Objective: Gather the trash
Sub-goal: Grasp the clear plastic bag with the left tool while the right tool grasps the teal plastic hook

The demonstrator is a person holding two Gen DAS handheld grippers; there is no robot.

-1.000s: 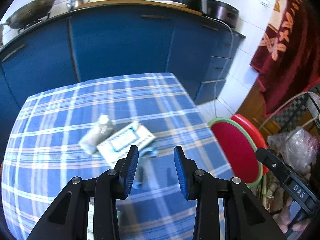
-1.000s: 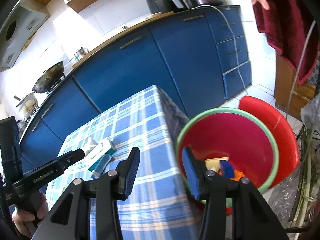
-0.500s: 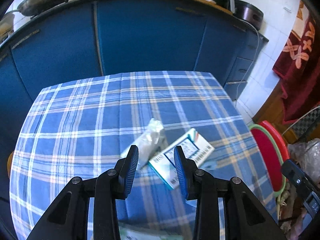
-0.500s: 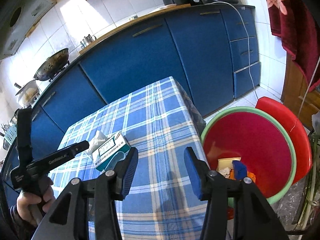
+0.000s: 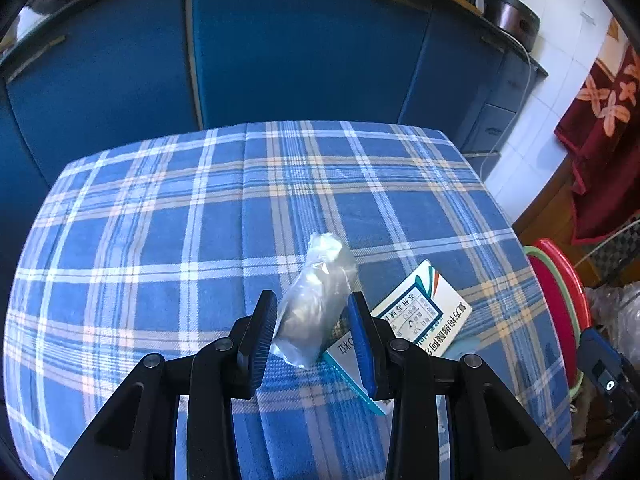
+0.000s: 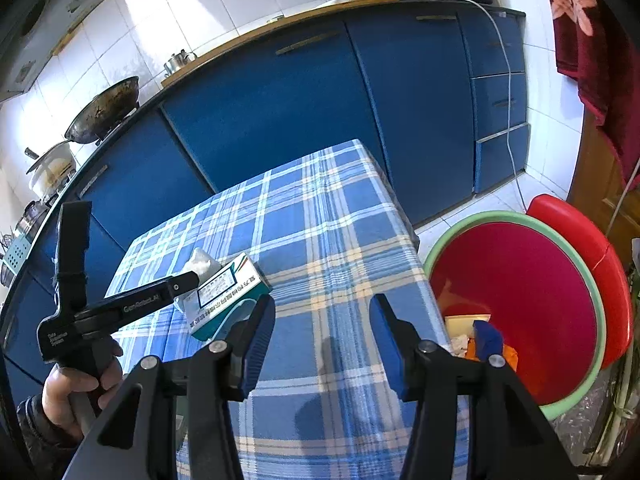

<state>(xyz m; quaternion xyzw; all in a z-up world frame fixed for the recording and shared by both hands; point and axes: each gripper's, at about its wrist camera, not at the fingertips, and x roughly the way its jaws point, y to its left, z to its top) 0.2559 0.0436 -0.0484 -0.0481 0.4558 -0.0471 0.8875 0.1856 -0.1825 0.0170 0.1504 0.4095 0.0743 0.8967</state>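
A crumpled clear plastic wrapper [image 5: 318,300] lies on the blue checked tablecloth [image 5: 160,240], beside a white and teal carton [image 5: 420,320]. My left gripper [image 5: 312,328] is open, its two fingers on either side of the wrapper's near end; the right finger overlaps the carton's edge. In the right wrist view the wrapper [image 6: 202,262] and carton [image 6: 228,294] lie at the left, with the left gripper [image 6: 188,280] over them. My right gripper [image 6: 322,332] is open and empty above the table's right part, next to the red basin [image 6: 520,280] holding trash.
The red basin with a green rim [image 5: 560,300] stands on a red stool [image 6: 600,248] off the table's right edge. Blue kitchen cabinets [image 6: 300,112] run behind the table. A wok [image 6: 104,108] and pots sit on the counter. A dark red cloth [image 5: 600,140] hangs at the right.
My left gripper has moved forward and down over the table, so the wrapper now sits between its fingers. My right gripper has drawn back and turned slightly left, still open.
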